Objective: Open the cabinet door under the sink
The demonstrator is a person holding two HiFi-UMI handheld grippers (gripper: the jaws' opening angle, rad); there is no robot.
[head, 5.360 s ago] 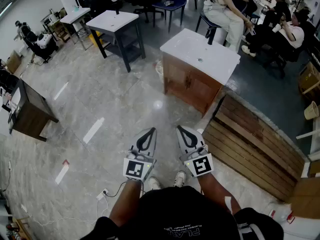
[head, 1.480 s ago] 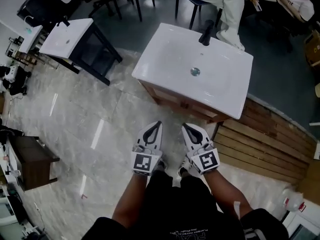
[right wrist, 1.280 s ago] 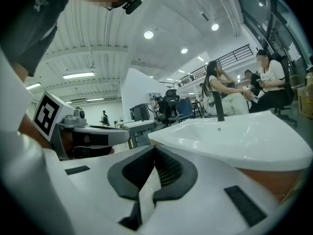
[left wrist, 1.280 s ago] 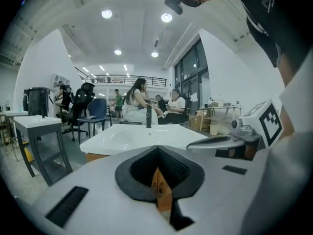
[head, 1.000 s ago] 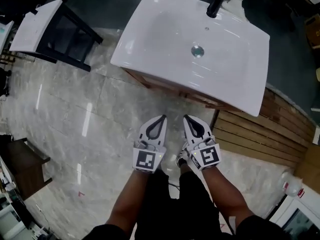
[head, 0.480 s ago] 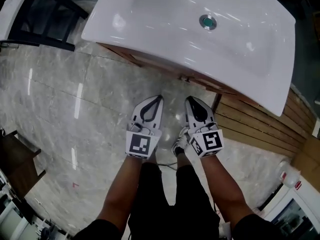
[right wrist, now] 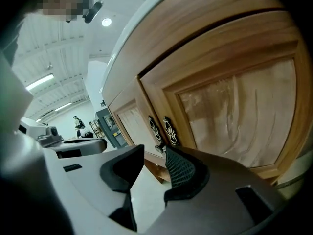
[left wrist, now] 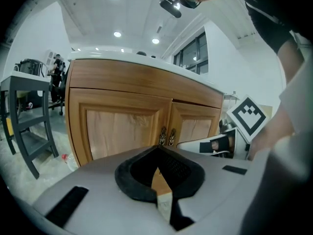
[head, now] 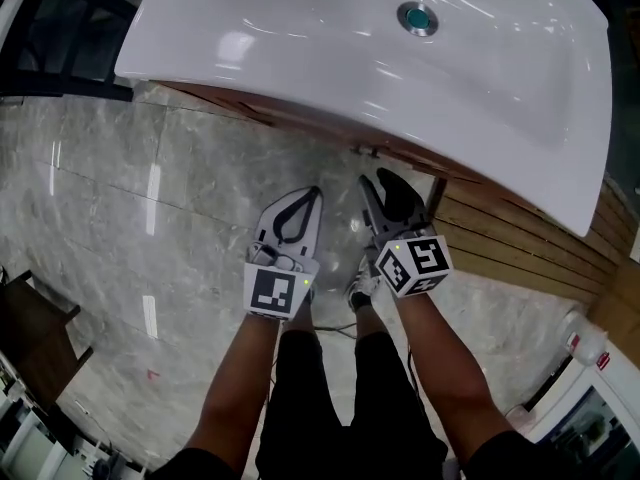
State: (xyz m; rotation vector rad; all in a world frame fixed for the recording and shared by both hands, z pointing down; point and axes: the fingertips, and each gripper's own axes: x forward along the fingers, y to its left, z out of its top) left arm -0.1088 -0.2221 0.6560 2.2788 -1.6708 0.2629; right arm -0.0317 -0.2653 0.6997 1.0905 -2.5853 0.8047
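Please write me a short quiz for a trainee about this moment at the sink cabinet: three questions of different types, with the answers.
1. Fill in: the two ornate handles sit where the two cabinet doors under the sink ____.
2. Which gripper has its fingers apart? A) left gripper B) right gripper C) both
3. True or false: both doors are already open.

Key
1. meet, at the middle of the cabinet front.
2. B. Its fingers have just been opening and grip nothing; the handles show just beyond them. The left gripper is shut and empty.
3. False. Both doors are closed.
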